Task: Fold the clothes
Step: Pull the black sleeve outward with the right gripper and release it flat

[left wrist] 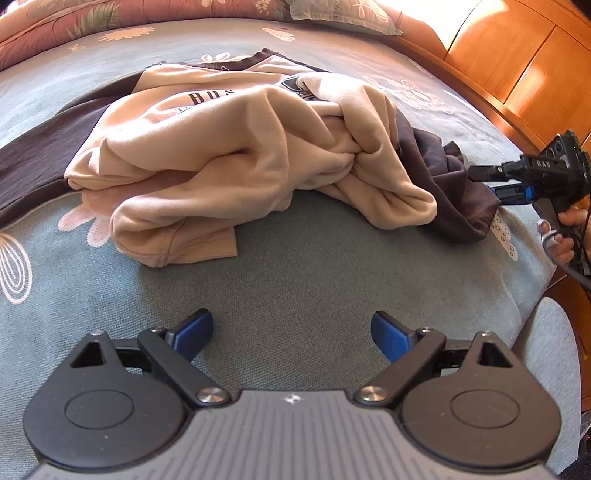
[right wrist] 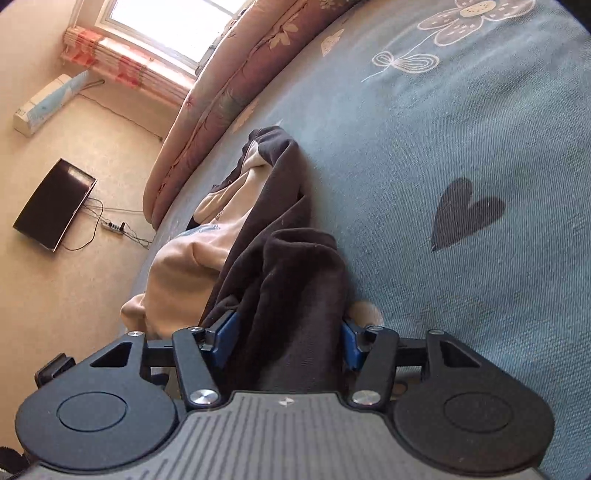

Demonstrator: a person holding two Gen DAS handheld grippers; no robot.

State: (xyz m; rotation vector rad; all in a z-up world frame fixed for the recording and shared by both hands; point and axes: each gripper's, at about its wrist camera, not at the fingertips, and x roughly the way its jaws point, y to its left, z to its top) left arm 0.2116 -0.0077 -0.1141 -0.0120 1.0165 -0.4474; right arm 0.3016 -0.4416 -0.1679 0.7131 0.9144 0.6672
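Between the right gripper's (right wrist: 286,334) blue pads sits a thick bunch of dark brown sleeve (right wrist: 291,295), cloth filling the gap and touching both pads, so it reads as clamped on the sleeve end, jaws about half closed. From those fingers the rest of the sweatshirt (left wrist: 236,147) runs straight ahead and away, long axis roughly in line w/ the fingers, dark sleeve first, then beige body. Left gripper (left wrist: 291,334) is spread wide w/ nothing in it, pads over bare bedspread (left wrist: 314,266); the garment lies ahead of its fingers, nearest bit the beige ribbed hem (left wrist: 192,251), just beyond and a little left of the left pad. So right hand already has the sleeve; left is nearer the hem and body. My read: next move is pulling the sleeve out flat, w/ left free to pin or grab the hem. Fabric looks like soft fleece jersey, heavy, crumpled in fat rolls, twisted near the middle; dark print letters on the chest partly hidden by folds. Bedspread is teal woven cotton w/ pale flower outlines, flat. Farther off, a pink floral quilt (left wrist: 74,22) and orange wooden headboard (left wrist: 517,55).
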